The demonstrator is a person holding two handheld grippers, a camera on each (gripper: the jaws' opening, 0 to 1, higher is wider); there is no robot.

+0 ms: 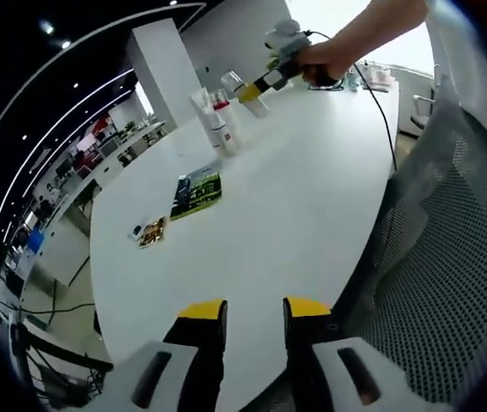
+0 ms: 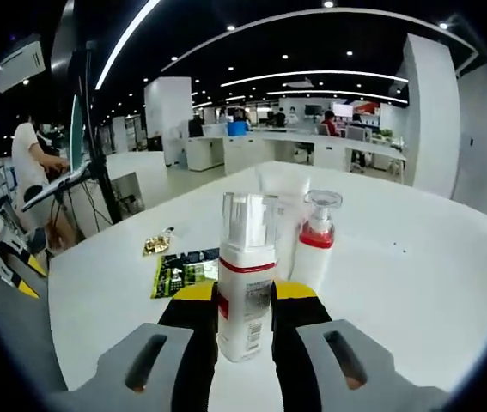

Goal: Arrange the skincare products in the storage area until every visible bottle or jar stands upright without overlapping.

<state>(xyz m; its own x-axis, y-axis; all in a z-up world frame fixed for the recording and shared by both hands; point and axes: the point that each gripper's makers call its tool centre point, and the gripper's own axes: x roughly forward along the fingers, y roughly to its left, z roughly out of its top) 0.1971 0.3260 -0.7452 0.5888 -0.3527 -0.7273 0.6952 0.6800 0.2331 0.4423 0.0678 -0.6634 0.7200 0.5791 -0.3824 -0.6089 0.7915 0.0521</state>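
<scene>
Right gripper view: the right gripper has its yellow-tipped jaws closed against both sides of a white pump bottle with a clear cap and red band, held upright.
Behind the held bottle: a second bottle with a red collar stands upright on the white table, beside a pale tube whose details are unclear.
Flat items: a green-and-black packet and a small gold packet lie on the table, left of the bottles.
Left gripper view: the left gripper hovers over the near table edge, jaws slightly apart and holding nothing.
Far end: a hand carries the other gripper beside the cluster of bottles.
Right side: a mesh chair back.
</scene>
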